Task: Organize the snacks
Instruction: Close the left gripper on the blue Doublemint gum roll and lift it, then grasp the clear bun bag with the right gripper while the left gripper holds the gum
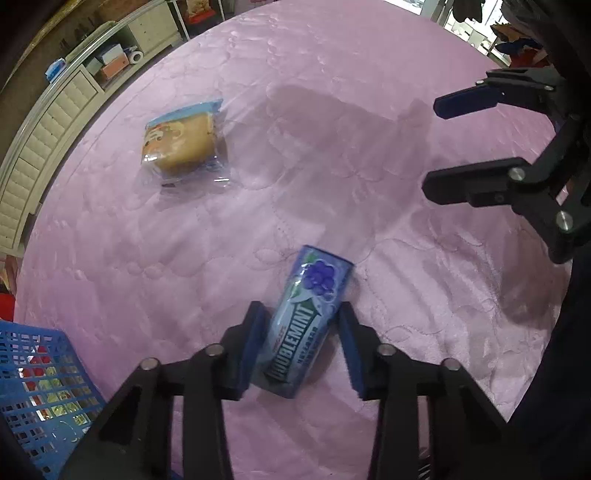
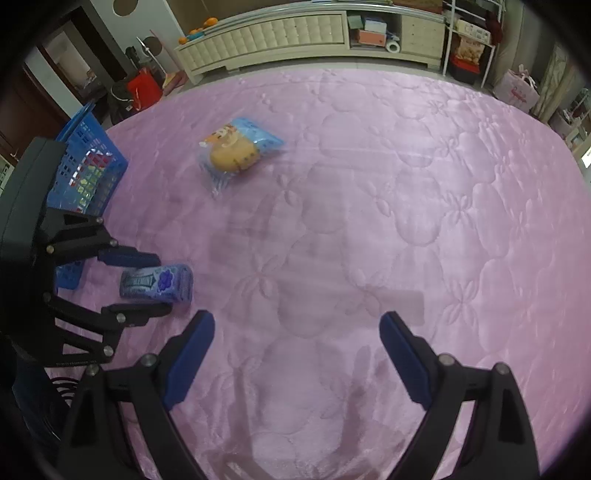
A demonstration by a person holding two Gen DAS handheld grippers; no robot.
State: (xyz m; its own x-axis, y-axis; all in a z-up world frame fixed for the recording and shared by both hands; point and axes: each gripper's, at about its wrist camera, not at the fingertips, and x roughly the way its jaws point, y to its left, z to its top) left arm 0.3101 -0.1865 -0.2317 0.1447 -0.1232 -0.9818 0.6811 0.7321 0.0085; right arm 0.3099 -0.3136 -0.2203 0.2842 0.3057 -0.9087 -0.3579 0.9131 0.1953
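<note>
A blue Doublemint gum pack (image 1: pixel 304 317) with a purple berry picture lies on the pink quilted cover (image 1: pixel 351 74). My left gripper (image 1: pixel 301 308) points down at it, one blue pad against each long side of the pack, which still rests on the cover. The right wrist view shows the same grip (image 2: pixel 162 283) around the pack (image 2: pixel 157 282). A wrapped bun in a clear and blue packet (image 1: pixel 181 144) (image 2: pixel 236 151) lies farther out, alone. My right gripper (image 2: pixel 297 319) hangs open over bare cover, holding nothing, and shows at the right edge (image 1: pixel 434 147) in the left wrist view.
A blue plastic basket (image 1: pixel 37 369) (image 2: pixel 92 162) with several colourful snacks inside stands at the cover's edge, close behind the left gripper. Beyond the cover are a cream cabinet (image 2: pixel 277 33), shelves with boxes and a red bag (image 2: pixel 144 90).
</note>
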